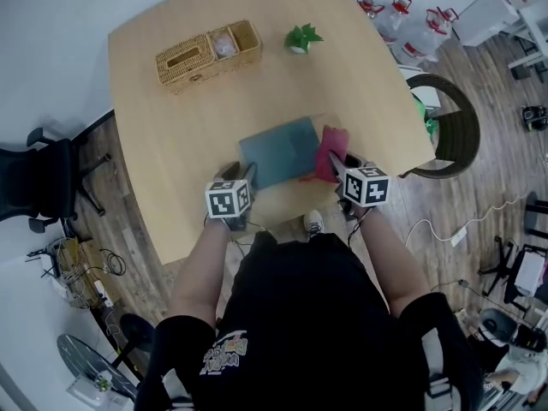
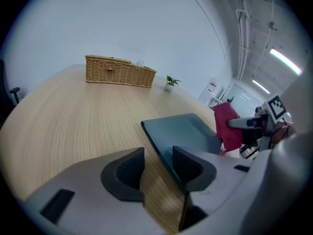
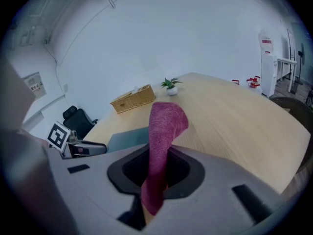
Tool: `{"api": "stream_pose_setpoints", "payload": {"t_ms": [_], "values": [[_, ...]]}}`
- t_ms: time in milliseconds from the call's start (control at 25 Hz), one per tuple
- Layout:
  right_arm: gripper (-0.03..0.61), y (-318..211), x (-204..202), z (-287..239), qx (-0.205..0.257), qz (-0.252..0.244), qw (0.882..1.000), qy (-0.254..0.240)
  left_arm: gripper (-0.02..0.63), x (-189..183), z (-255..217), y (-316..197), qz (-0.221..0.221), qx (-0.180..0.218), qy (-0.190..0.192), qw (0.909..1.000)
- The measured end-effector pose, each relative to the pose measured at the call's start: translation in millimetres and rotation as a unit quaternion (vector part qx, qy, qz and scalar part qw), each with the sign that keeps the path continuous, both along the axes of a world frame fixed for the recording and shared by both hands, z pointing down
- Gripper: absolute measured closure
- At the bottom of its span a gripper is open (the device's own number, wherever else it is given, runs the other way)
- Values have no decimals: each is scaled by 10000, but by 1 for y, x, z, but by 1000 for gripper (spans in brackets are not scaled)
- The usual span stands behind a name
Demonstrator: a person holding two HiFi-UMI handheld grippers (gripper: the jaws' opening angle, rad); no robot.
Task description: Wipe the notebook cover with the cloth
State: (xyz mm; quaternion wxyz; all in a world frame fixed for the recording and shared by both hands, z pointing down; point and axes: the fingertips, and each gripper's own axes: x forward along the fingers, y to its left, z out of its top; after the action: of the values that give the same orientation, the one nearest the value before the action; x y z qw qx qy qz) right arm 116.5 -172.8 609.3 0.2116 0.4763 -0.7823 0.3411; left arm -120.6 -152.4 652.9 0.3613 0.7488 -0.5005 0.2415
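- Left tool (image 2: 159, 160) spread; the notebook (image 2: 186, 131) edge runs between its jaws, the right jaw over the cover
- Right tool (image 3: 156, 166) pinches the cloth (image 3: 166, 124), which rises past its jaws
- Notebook lies flat on the worktop (image 2: 73, 126), left of the right tool
- Basket (image 2: 120, 71) and plant (image 2: 170, 82) far ahead of both tools

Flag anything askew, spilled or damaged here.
Nothing stands out. The notebook lies on the table, the cloth is pinched between the jaws of the right gripper, and the wicker basket and plant stand upright.
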Motion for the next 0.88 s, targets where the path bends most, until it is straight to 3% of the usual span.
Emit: {"api": "stream_pose_setpoints", "payload": {"t_ms": [120,400,600,880], "values": [[515,-3,-35,-13,175,-373,9988,-258,437,0,1,0,-3,-8,13,10000],[515,-3,-133,-20,-91,-1419,9867,-789,437,1,0,2,-10,-26,30,10000],[515,0,-181,-5,-379,-2053,9754,-708,437,2,1,0,10,-32,45,10000],[515,2,-209,30,-940,-2289,9677,-474,439,0,1,-4,17,-56,89,9999]]}}
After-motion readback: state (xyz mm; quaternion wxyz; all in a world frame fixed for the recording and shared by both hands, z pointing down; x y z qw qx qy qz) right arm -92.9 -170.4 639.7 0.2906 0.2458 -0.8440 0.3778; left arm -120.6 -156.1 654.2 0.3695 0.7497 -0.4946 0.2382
